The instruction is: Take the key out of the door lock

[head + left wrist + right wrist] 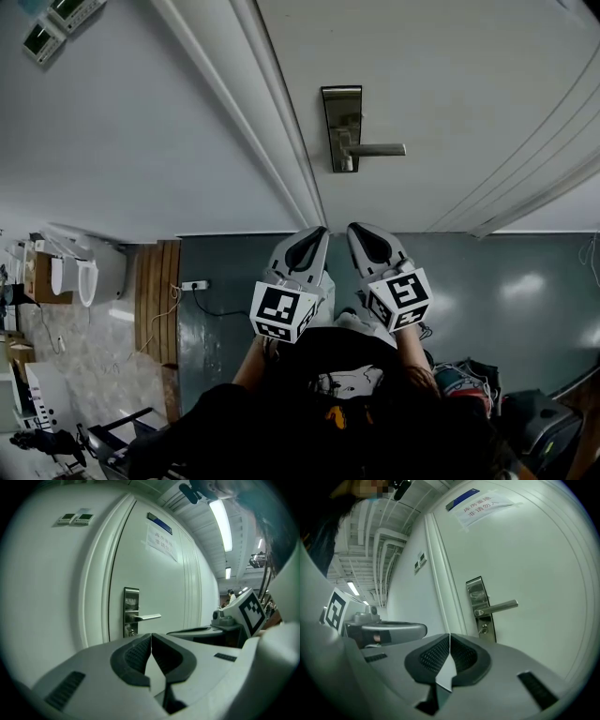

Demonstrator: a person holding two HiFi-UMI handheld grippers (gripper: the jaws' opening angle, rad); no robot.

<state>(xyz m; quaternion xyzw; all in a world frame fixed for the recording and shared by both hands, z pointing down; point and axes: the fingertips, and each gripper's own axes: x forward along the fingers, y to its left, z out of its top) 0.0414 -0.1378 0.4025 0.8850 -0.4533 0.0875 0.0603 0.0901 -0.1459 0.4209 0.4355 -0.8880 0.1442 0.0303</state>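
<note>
Setting: white door (450, 84) set in a white wall (141, 122), grey floor (234, 272) below; I stand facing it.
Left gripper (151, 641): held low at my front, jaws fully together, pads meeting along one seam, nothing between them.
Right gripper (450, 644): just beside the left one, at the same height, jaws likewise pressed together and empty.
Aim: both grippers point up and forward at the door; neither touches it.
Lock plate (479, 609): upright metal strip near the door's left edge, well apart from both grippers, ahead and roughly between them.
Handle (497, 607): lever on the plate, level, pointing right.
Key (483, 629): small bright piece at the keyhole just under the handle; too small for me to read its bow.
Key axis: I judge it stands straight out of the door towards me, so the pull runs back along my line of approach.
Nearer gripper: the right, by a little; the plate sits slightly to its side and looms larger in its view.
Need: my jaws must part before they can close on the key.
</note>
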